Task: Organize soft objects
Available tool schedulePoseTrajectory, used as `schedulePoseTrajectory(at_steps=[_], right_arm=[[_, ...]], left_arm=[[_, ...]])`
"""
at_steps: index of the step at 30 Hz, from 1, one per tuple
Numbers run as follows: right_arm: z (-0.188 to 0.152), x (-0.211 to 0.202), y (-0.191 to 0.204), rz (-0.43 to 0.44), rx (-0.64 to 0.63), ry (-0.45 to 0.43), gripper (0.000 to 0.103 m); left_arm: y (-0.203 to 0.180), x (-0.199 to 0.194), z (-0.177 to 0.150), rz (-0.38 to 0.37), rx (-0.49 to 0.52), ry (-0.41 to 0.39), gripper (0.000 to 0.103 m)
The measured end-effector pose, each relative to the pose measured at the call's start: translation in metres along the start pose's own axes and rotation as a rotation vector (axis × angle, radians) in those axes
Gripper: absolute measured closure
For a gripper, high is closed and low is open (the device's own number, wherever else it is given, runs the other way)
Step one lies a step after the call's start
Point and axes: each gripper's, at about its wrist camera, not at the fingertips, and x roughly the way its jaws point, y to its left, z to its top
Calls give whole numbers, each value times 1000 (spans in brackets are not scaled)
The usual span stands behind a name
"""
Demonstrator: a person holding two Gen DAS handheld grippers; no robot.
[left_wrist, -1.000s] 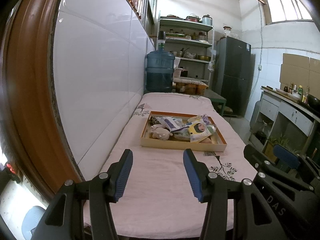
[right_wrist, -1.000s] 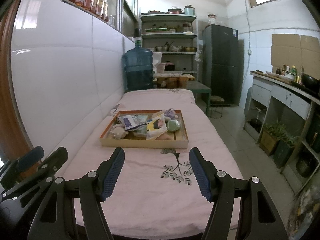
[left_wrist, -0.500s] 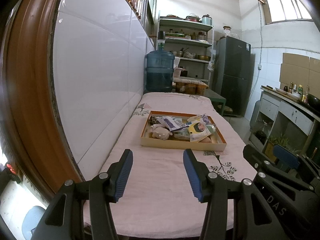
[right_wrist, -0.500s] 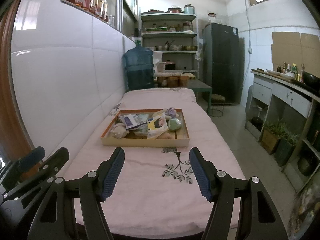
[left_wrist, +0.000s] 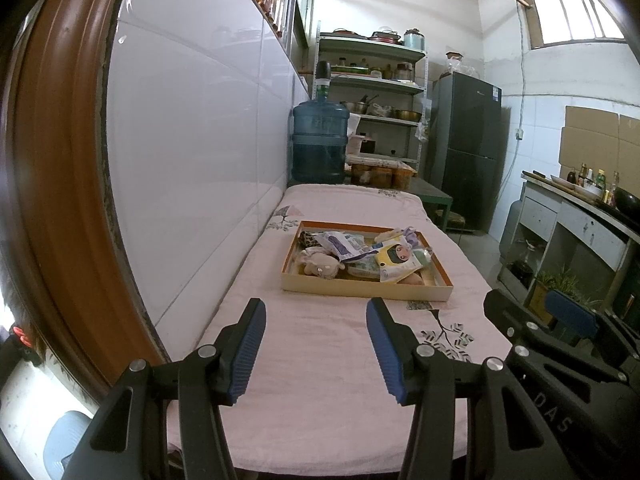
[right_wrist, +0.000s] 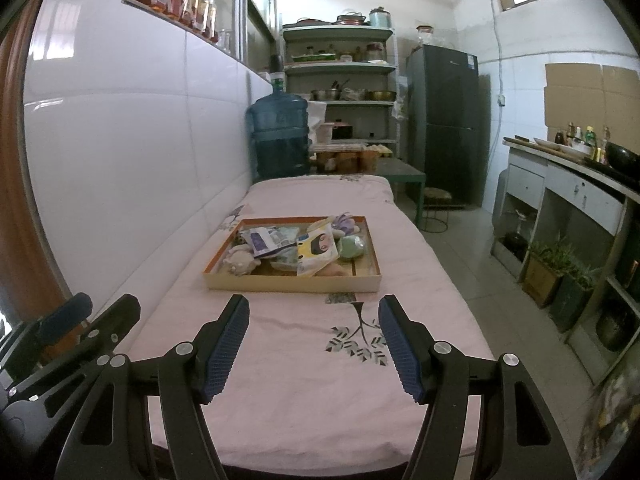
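Barely any change vs one second ago: both views nudged slightly closer to tray, contents same layout. Left tool (left_wrist: 316, 346) spread wide, nothing between blue pads, hovering over near end of pink-covered worktop (left_wrist: 320, 368). Right tool (right_wrist: 314, 348) likewise spread wide and empty, over same near end, above leaf print (right_wrist: 358, 342) on cloth. Right tool body visible at right edge of left view (left_wrist: 568, 344); left tool body at lower left of right view (right_wrist: 68, 332). Side by side, apart, neither touching cloth as far as can be told.

Shallow cardboard tray (left_wrist: 366, 291) mid-worktop, well ahead of both tools, orange inner rim. Inside, piled soft objects: beige plush toy (left_wrist: 320, 266) at left front, blue-white plastic packet (left_wrist: 342, 245) overlapping it, yellow pouch with cartoon face (left_wrist: 394, 260) centre-right, green soft item (right_wrist: 352, 248) to right, purple-white plush (right_wrist: 344, 222) at far right corner, leopard-print piece (left_wrist: 308, 237) at far left corner. All within tray walls.

Blue water jug (left_wrist: 320, 142) past far end of worktop by white tiled wall (left_wrist: 192, 152); shelving rack (left_wrist: 372, 80) and dark fridge (left_wrist: 466, 140) behind.
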Motion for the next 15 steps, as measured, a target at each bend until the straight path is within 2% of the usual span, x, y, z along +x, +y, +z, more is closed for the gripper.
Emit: schedulePoseTrajectory(at_steps=[15], right_arm=[[-2, 1, 3, 1, -1, -1, 34]], left_arm=[[4, 2, -4, 1, -1, 2, 50]])
